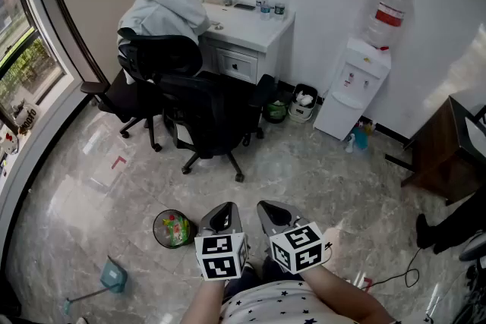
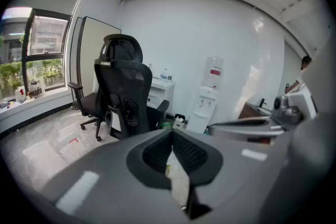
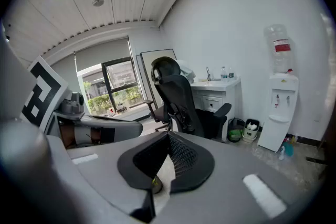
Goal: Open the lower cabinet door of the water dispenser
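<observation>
Left gripper [image 1: 221, 218]: held low, well apart from the water dispenser [image 1: 355, 80]; jaws pressed together, nothing between.
Right gripper [image 1: 277, 215]: just beside the left; jaws likewise closed, empty.
Water dispenser: stood against the wall.
Lower door [image 1: 334, 116]: shut.
Bins [image 1: 302, 102]: just beside the dispenser.

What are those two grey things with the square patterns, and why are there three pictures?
A person holds two pinching tools: the left gripper and the right gripper. The patterned cubes are part of them. One picture comes from a camera on the person's head, looking down at the room. The other two come from cameras riding on the grippers. Both grippers are closed and hold nothing. By the far wall stands the white water dispenser, past the black office chairs.
</observation>
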Tool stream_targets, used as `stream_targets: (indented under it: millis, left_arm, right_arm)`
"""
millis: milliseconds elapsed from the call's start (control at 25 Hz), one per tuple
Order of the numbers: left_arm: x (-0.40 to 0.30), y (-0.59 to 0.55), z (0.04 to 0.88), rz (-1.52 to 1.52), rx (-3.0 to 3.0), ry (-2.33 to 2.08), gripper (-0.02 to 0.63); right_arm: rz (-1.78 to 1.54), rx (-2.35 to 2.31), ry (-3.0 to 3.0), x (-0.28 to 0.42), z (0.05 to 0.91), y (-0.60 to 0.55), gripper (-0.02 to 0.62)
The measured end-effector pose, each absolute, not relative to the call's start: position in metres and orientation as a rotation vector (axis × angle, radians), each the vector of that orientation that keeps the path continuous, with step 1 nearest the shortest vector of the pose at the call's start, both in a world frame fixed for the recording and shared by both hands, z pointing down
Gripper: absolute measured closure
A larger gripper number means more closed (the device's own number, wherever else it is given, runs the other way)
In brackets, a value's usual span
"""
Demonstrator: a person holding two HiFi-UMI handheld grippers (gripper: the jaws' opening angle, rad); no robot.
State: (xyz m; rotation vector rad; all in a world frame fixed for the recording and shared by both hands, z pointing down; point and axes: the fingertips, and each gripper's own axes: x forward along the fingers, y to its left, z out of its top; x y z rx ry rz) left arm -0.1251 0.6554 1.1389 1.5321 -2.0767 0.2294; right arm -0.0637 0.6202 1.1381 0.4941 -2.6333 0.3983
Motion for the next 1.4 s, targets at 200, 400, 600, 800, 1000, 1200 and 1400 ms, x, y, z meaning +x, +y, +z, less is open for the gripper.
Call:
stream_targets:
  millis: [200, 400, 600, 800, 1000, 1200, 1400]
  left_arm:
    - [-0.124, 0.622, 1.150, 0.247, 1.558, -2.044, 0.600]
    - [-0.118, 0.565, 1.156, 0.262, 1.589, -2.013, 0.600]
    - [-0.112, 0.480, 1.168, 0.284, 1.607, -1.988, 0.600]
    - [-0.102, 0.385, 1.171, 0.269, 1.583, -1.958, 0.600]
    - [-0.075, 0.290, 1.167, 0.292, 1.630, -1.933, 0.600]
    - [-0.042, 0.214, 1.174, 0.314, 1.680, -1.885, 0.600]
    - [-0.002, 0.161, 1.191, 0.401, 1.767, -1.751, 0.600]
  right_arm:
    - [0.422, 0.530, -2.618, -0.061, 1.150, 0.589, 0.601]
    - [0.458, 0.564, -2.607, -0.057, 1.163, 0.533, 0.603]
    - [0.471, 0.566, -2.601, -0.059, 1.171, 0.447, 0.601]
    - [0.488, 0.599, -2.576, -0.040, 1.169, 0.352, 0.603]
    - [0.495, 0.657, -2.553, -0.006, 1.166, 0.263, 0.603]
    - [0.531, 0.739, -2.537, 0.031, 1.172, 0.190, 0.603]
    - [0.658, 0.926, -2.466, 0.083, 1.188, 0.140, 0.603]
